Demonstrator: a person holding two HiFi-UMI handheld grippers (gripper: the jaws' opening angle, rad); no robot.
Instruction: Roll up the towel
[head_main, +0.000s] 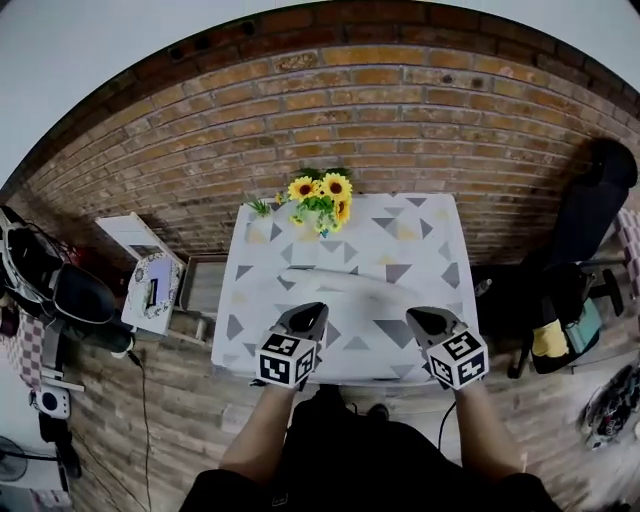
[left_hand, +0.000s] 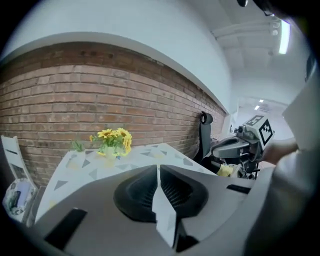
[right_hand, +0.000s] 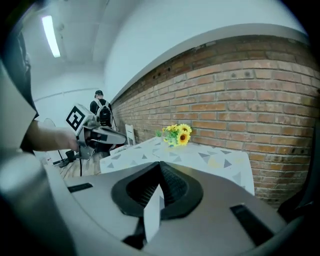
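Note:
A pale towel (head_main: 340, 265) printed with grey and yellow triangles is spread over the small table. My left gripper (head_main: 308, 314) and right gripper (head_main: 421, 319) hang over its near edge, a little apart, both pointing toward the wall. In the left gripper view the left gripper (left_hand: 158, 168) is shut on a thin fold of pale cloth (left_hand: 163, 210) that stands between the ribbed pads. The right gripper (right_hand: 160, 166) grips a similar fold (right_hand: 152, 211). Each gripper shows in the other's view: the right gripper (left_hand: 226, 148), the left gripper (right_hand: 106, 135).
A vase of sunflowers (head_main: 321, 201) stands at the table's far edge against the brick wall (head_main: 400, 110). A white stand (head_main: 152, 272) sits on the floor to the left, and a black chair (head_main: 590, 215) and bags to the right. A person (right_hand: 100, 108) stands far off.

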